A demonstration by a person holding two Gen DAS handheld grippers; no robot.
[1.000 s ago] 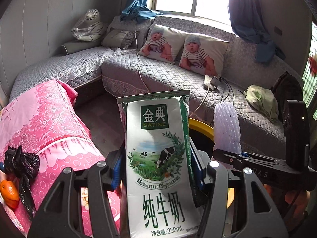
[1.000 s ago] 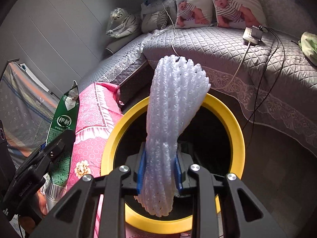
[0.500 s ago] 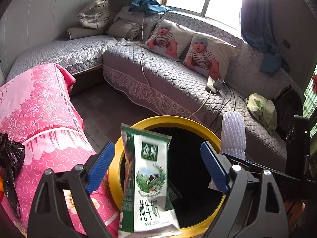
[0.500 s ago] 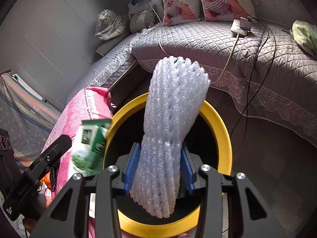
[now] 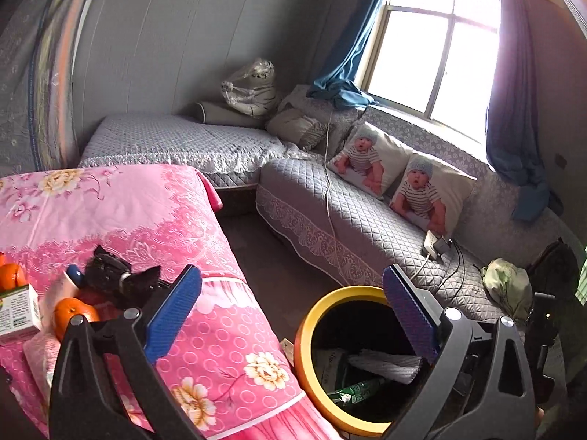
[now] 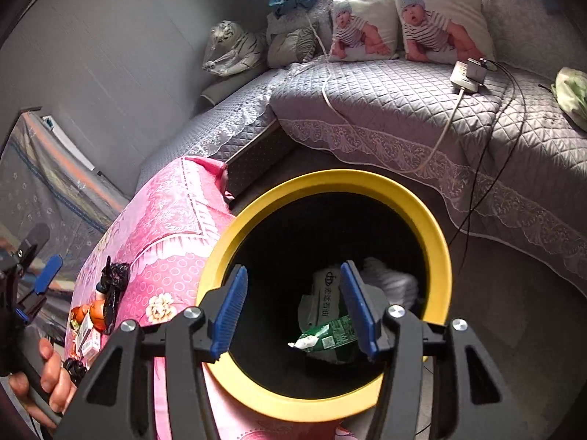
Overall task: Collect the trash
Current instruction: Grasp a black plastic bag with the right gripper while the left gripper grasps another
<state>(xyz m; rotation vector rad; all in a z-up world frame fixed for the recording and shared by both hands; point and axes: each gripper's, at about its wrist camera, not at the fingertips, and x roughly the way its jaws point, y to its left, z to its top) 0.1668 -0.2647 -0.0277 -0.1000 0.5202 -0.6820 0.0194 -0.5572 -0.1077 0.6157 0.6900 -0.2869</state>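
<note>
A yellow-rimmed bin stands on the floor beside the pink-covered table. Inside lie the green milk carton, the white foam net and a white wrapper. My right gripper is open and empty right above the bin's mouth. My left gripper is open and empty, above the table's edge and the bin; the carton and foam net show inside. A black plastic bag lies on the table near the left finger.
On the table lie oranges, a small carton box and other bits. A grey quilted sofa with baby-print pillows wraps the far side, with a power strip and cables. Brown floor lies between.
Both grippers opened. The milk carton dropped from the left gripper and the foam net from the right into the bin. The left gripper swung back and left toward the table.
</note>
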